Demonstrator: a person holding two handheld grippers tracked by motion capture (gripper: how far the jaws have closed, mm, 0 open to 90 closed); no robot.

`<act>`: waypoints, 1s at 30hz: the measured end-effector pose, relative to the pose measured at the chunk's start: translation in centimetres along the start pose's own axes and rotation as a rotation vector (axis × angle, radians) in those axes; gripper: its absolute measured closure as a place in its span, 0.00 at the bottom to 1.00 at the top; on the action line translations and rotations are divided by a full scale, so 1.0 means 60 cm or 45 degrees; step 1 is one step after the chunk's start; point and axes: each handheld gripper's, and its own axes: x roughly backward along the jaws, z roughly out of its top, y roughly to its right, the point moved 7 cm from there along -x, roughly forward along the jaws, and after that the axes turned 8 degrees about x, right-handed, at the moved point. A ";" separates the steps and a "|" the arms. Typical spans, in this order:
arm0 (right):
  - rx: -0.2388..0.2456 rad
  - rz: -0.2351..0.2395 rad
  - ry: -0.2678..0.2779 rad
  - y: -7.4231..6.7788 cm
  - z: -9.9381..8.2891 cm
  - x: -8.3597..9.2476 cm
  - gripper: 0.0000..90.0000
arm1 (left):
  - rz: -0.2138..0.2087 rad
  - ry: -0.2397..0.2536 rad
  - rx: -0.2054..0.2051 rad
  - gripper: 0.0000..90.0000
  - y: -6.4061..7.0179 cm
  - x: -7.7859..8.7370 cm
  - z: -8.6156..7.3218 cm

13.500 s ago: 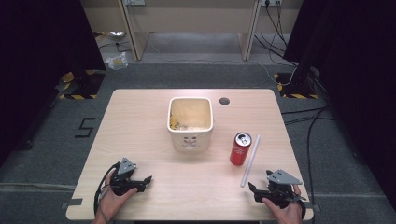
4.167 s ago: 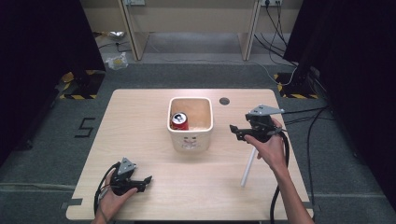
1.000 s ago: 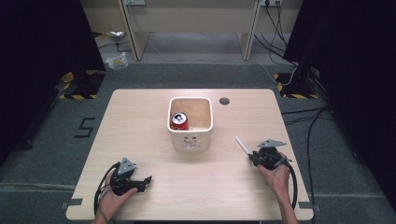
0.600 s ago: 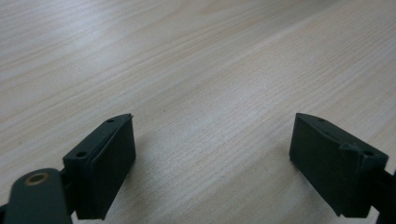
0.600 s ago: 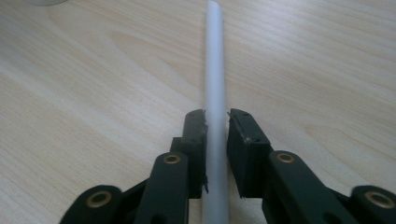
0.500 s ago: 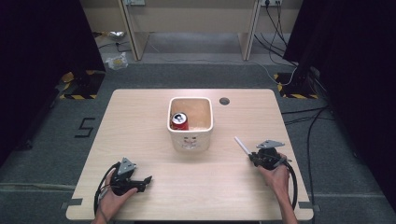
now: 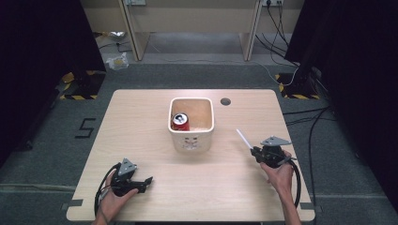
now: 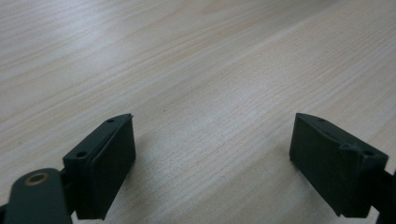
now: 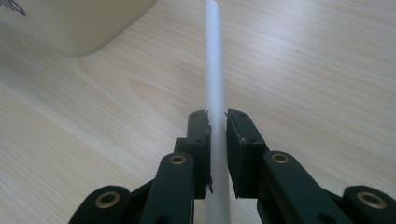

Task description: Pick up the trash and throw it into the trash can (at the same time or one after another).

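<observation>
You are clenching one white tube [image 9: 215, 70] in your right gripper [image 9: 217, 122]; your left gripper [image 8: 212, 154] is lying released, near one bin [image 7: 191, 140] holding one can [image 7: 179, 122].

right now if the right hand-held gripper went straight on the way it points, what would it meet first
Probably the cream bin: the right hand-held gripper, shut on the white tube, points just past the bin's near corner, so depth leaves this unsure.

White tube [image 9: 215, 70]; red can [image 7: 179, 121]; cream bin [image 7: 191, 139]; pale wood-grain table [image 7: 141, 122]; black grippers [image 7: 257, 153]
</observation>
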 end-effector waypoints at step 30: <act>0.162 0.036 0.222 -0.026 0.177 0.083 0.89 | -0.001 0.001 0.000 0.15 0.000 0.000 0.000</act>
